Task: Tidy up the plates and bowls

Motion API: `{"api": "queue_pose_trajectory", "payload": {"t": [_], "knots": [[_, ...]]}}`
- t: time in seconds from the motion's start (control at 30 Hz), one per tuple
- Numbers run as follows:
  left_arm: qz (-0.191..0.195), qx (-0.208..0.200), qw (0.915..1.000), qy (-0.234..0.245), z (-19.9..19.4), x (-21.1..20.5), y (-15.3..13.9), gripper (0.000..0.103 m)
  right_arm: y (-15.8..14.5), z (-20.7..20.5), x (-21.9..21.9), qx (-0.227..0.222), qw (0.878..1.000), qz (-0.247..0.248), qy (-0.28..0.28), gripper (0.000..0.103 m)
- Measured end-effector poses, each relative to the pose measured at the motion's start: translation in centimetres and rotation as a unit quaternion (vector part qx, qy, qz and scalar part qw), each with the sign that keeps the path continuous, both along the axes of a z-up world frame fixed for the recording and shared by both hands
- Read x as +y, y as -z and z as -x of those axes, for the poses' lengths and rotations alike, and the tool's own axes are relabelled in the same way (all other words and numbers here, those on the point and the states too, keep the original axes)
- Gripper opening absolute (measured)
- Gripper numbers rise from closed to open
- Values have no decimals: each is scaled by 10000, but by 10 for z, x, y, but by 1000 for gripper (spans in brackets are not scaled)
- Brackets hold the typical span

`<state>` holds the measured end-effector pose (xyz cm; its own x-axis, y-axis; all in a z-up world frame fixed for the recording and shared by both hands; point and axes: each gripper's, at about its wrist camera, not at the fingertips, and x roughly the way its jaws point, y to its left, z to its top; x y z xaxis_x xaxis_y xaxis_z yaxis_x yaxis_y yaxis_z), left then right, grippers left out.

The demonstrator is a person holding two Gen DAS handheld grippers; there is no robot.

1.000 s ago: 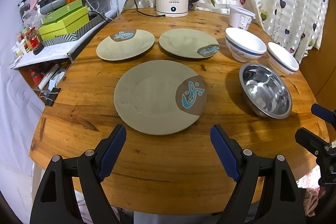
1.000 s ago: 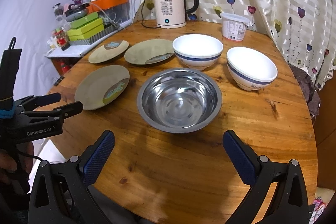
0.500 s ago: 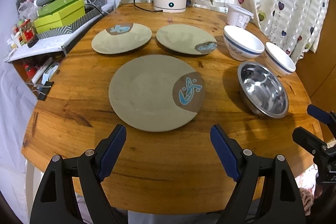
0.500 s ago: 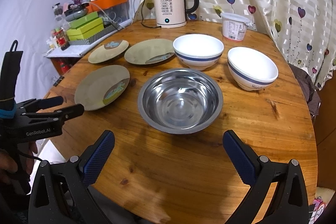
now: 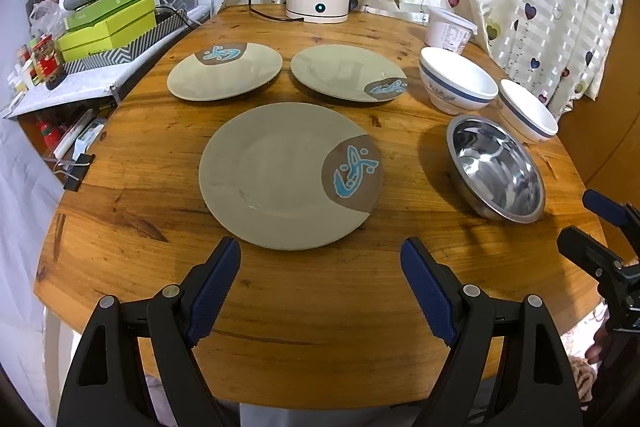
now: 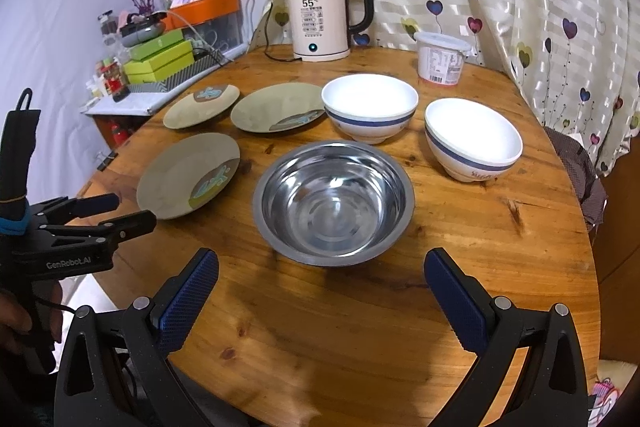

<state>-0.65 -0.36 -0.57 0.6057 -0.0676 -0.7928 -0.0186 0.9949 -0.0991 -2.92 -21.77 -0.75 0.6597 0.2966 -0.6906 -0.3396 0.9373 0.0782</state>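
Glazed olive stoneware ahead of the left gripper: near plate, flat and shallow, brown patch with a blue fish motif, lying just past the spread, empty jaws. Best taken by the near rim, one pad slid under the lip, the other pressing on top, then lifted level. Two more plates further back, side by side and apart, likely the stack to build. Polished steel bowl, thin-walled and slippery, directly in front of the right gripper, likewise released and holding nothing. Two white bowls with blue bands beyond, smooth, apparently ceramic. Knotty varnished wooden table under everything; kettle and tub at the far edge, clear of the work.
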Motion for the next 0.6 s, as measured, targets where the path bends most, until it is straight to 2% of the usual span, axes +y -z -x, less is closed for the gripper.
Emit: {"api": "queue_pose_trajectory", "payload": {"t": [0.23,0.6], "knots": [[-10,-49,10000,33,0,-1,-3,83,-1,0,1,94,9999,-129,-47,103],[-23,-178,9998,8,-2,0,-7,83,-5,-2,2,41,10000,-46,-36,103]]}}
